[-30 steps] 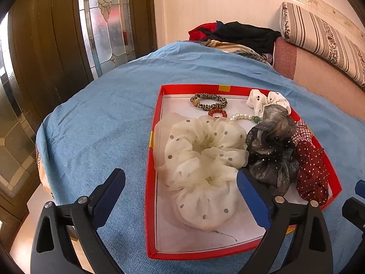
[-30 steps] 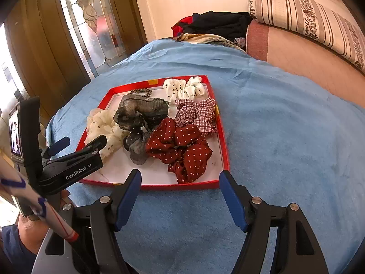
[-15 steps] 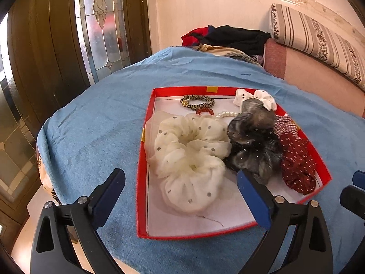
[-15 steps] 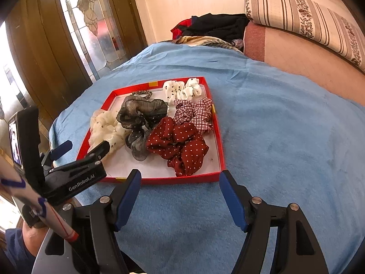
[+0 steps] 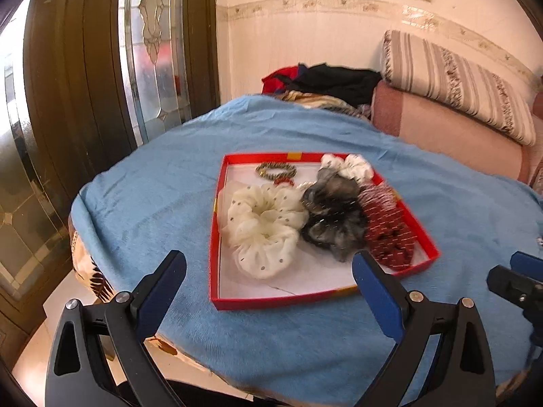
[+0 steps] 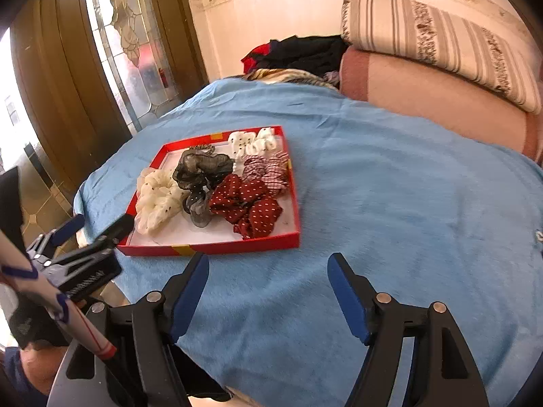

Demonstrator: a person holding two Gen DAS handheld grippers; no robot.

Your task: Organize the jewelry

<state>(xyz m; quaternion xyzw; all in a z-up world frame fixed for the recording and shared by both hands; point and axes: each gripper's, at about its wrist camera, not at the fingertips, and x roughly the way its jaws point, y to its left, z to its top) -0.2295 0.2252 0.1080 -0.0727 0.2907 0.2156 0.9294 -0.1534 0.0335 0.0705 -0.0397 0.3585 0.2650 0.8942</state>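
Observation:
A red tray [image 5: 214,224] [image 6: 217,248] lies on a blue cloth. It holds a cream dotted scrunchie [image 5: 263,227] [image 6: 156,196], a grey-black scrunchie [image 5: 334,217] [image 6: 200,173], a dark red dotted scrunchie [image 5: 388,234] [image 6: 249,207], a red checked one [image 6: 268,169], a white dotted one [image 5: 351,166] [image 6: 253,140] and small bracelets [image 5: 275,170] at the back. My left gripper [image 5: 268,288] is open and empty, short of the tray's near edge. My right gripper [image 6: 268,291] is open and empty over the cloth, near the tray's front right corner.
The blue cloth [image 6: 407,203] covers a round table whose edge drops off at the left [image 5: 85,230]. A pink sofa with a striped cushion [image 5: 454,81] and a pile of clothes [image 5: 325,78] stand behind. A wooden glazed door [image 5: 101,68] is at left.
Both grippers have pulled back and risen from the tray, which looks smaller and farther. Both stay open and empty. The tray's contents have not moved.

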